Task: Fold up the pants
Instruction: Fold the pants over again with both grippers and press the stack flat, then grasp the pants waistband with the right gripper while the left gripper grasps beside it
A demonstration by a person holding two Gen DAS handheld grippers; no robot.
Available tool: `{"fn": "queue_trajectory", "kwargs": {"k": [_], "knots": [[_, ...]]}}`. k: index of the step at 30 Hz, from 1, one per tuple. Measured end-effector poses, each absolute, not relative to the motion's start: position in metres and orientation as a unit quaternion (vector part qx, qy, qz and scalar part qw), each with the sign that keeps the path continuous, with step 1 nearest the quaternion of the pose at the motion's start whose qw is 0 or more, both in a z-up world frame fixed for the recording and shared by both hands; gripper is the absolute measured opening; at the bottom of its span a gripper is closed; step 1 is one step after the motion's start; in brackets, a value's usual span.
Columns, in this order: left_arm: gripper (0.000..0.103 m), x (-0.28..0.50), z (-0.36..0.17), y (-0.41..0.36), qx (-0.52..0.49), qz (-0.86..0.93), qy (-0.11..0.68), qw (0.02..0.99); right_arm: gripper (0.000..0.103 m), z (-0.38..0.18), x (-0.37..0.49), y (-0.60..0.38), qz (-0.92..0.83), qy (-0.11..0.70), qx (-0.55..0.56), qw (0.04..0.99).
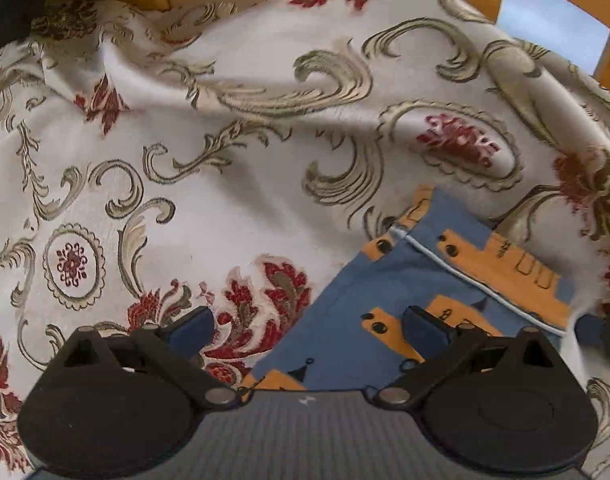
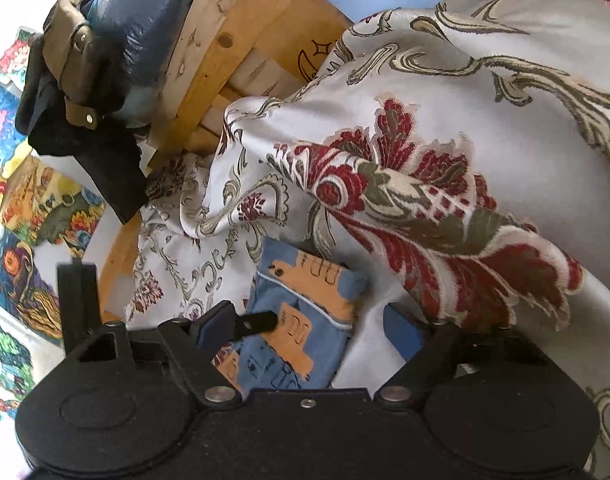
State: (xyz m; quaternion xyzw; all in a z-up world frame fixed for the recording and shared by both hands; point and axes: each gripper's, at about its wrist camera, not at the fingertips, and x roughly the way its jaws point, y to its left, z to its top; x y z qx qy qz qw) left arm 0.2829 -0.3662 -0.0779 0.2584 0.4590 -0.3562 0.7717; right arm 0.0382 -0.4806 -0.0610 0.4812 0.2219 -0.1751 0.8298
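While the left gripper (image 1: 307,326) is hovering spread, the blue-and-orange patterned pants (image 1: 425,288) are lying folded at 4 o'clock on the floral cloth (image 1: 225,120); right gripper (image 2: 311,326) is likewise gaping above them.

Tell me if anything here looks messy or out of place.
The cloth under the pants is rumpled, with one big fold heaped up beside them rather than lying flat. Dark clothes are also piled loosely on the wooden frame behind.
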Motion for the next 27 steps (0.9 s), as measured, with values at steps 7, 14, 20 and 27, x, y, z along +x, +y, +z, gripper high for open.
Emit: {"fn": "queue_trajectory", "kwargs": {"k": [7, 14, 20, 27], "knots": [[0.103, 0.291, -0.080, -0.349, 0.236, -0.341, 0.459, 0.786, 0.080, -0.063, 0.053, -0.484, -0.170, 0.222, 0.471, 0.837], [0.103, 0.306, -0.084, -0.332, 0.222, -0.303, 0.473, 0.797, 0.079, -0.071, 0.072, -0.490, -0.168, 0.246, 0.460, 0.837], [0.102, 0.313, -0.077, -0.328, 0.207, -0.299, 0.490, 0.793, 0.017, -0.081, 0.076, -0.495, -0.176, 0.264, 0.469, 0.824], [0.102, 0.310, -0.041, -0.317, 0.146, -0.350, 0.495, 0.782, 0.013, -0.072, 0.074, -0.487, -0.163, 0.251, 0.454, 0.839]]}}
